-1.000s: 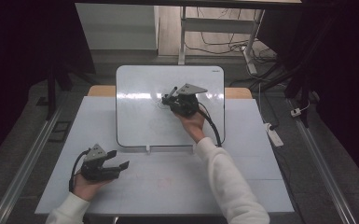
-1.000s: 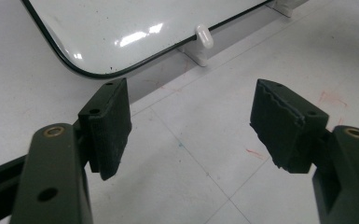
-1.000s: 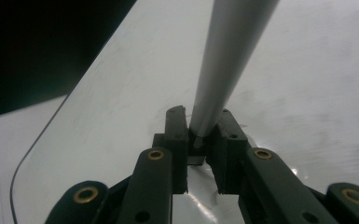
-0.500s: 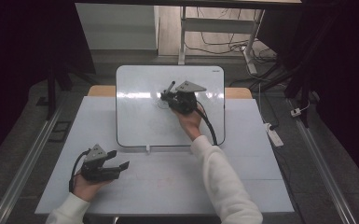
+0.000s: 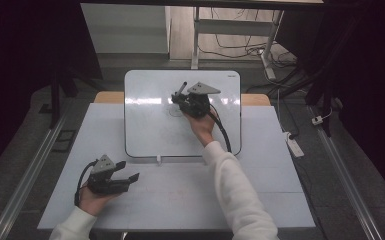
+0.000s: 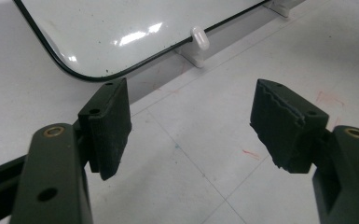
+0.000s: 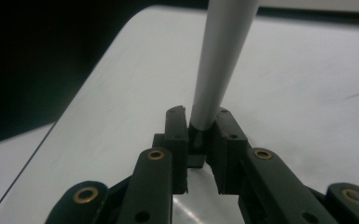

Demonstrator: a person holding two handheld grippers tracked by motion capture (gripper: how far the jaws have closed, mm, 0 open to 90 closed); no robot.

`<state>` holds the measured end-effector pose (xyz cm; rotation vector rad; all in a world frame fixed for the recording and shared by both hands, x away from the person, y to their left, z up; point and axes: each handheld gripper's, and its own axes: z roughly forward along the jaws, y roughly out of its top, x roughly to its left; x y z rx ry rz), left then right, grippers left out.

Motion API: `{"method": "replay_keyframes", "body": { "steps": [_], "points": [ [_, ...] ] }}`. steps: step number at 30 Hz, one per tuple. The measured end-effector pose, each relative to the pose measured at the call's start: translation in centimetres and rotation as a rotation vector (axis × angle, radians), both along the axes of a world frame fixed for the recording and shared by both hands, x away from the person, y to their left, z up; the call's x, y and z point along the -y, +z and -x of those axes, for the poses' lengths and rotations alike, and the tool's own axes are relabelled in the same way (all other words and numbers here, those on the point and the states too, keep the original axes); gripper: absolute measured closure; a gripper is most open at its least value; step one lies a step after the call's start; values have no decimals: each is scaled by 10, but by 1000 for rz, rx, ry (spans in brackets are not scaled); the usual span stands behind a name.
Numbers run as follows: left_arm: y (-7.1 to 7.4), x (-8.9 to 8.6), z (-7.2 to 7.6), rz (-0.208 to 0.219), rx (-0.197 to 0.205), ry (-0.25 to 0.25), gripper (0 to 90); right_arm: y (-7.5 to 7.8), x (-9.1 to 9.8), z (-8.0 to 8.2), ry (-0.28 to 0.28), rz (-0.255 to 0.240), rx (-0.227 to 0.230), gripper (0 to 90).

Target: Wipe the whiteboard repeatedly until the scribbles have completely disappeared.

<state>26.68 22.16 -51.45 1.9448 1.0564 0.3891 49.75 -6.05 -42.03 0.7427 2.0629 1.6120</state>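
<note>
A white whiteboard [image 5: 150, 130] lies on the table's far half. Over its upper middle, my right gripper [image 5: 177, 100] is shut on a marker [image 5: 181, 89] whose dark end sticks up and to the left. In the right gripper view the marker's pale barrel [image 7: 219, 60] rises from between the closed jaws [image 7: 200, 135], with the whiteboard [image 7: 298, 70] behind it. A faint round mark [image 5: 172, 111] shows on the board by the gripper. My left gripper [image 5: 128, 170] rests open at the front left of the table, empty [image 6: 196, 126], facing the whiteboard's rounded near corner [image 6: 121, 28].
A small white clip [image 5: 158, 160] sits at the board's near edge, the same clip [image 6: 200, 38] in front of the left jaws. The white table [image 5: 260, 195] has bare room at front and right. A power strip [image 5: 293, 145] lies on the floor to the right.
My right gripper has shifted slightly left and away on the board with the marker in it. The left gripper has not moved.
</note>
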Motion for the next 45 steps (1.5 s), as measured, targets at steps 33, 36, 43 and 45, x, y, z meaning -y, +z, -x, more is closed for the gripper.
{"method": "replay_keyframes", "body": {
  "steps": [33,36,43,45],
  "points": [
    [0,0,0,-3,-3,-5,291,-20,-1,24,47,65,10,773],
    [0,0,0,-1,-1,-3,292,-17,6,19,28,24,-14,774],
    [-1,0,-1,-2,-5,-4,291,-29,-11,37,128,135,-2,774],
    [0,-1,0,-1,-2,-1,291,-23,1,31,50,97,7,773]
  ]
}}
